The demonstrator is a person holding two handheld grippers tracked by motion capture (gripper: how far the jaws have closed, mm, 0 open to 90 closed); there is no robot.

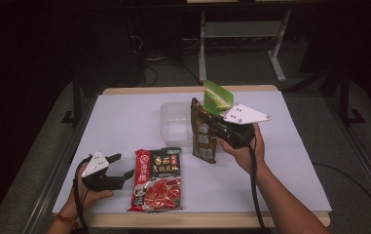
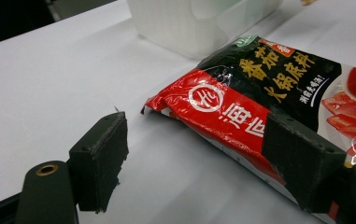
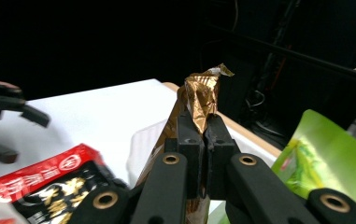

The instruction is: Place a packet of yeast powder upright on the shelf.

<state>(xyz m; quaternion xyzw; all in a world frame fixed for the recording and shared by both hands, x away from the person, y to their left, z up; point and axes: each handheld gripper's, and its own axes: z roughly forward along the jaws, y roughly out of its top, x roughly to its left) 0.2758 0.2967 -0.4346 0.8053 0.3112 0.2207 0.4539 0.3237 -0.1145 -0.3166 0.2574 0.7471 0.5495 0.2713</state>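
A brown foil pouch (image 1: 202, 134) hangs upright over the white table, lifted by its edge. My right gripper (image 1: 207, 122) is shut on it; in the right gripper view the jaws pinch the crumpled brown foil pouch (image 3: 203, 93) near its top. A red and black sauce pouch (image 1: 157, 180) lies flat near the table's front edge. My left gripper (image 1: 126, 165) rests just left of it, open, with nothing between its jaws. In the left gripper view the red pouch (image 2: 269, 93) lies past the right pad (image 2: 302, 158), which stands in front of its lower edge.
A clear plastic tub (image 1: 176, 122) stands mid-table, just behind and left of the brown pouch; it is also in the left gripper view (image 2: 189, 23). A green pouch (image 1: 217, 97) stands up behind my right gripper; what it rests on is hidden. Table legs and cables lie beyond the far edge.
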